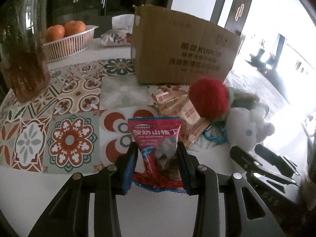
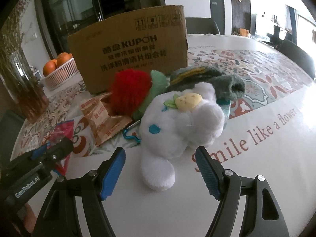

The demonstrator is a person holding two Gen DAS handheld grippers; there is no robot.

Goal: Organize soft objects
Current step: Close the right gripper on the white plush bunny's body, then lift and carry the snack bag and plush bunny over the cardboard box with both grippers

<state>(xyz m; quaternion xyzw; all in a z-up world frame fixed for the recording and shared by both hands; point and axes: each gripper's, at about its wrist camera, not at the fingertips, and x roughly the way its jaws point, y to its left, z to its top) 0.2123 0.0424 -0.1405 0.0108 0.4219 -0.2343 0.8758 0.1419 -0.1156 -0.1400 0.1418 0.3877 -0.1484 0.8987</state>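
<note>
My left gripper (image 1: 158,148) is shut on a red hawthorn snack packet (image 1: 156,136), its pads pressing both sides just above the patterned table mat (image 1: 69,102). My right gripper (image 2: 160,151) stands open around the lower limb of a white plush toy (image 2: 181,122) without touching it. Behind the plush lie a red pom-pom toy (image 2: 130,88) with a green part, a dark green knit piece (image 2: 217,79) and beige snack packets (image 2: 102,116). An open cardboard box (image 2: 128,49) stands behind them all. The left gripper (image 2: 53,150) shows at the left of the right wrist view.
A basket of oranges (image 1: 67,39) and a tall glass vase (image 1: 21,49) stand at the far left. A tissue pack (image 1: 118,35) lies behind the box. A blue carabiner (image 2: 130,136) lies beside the plush. Chairs (image 2: 201,25) ring the table's far side.
</note>
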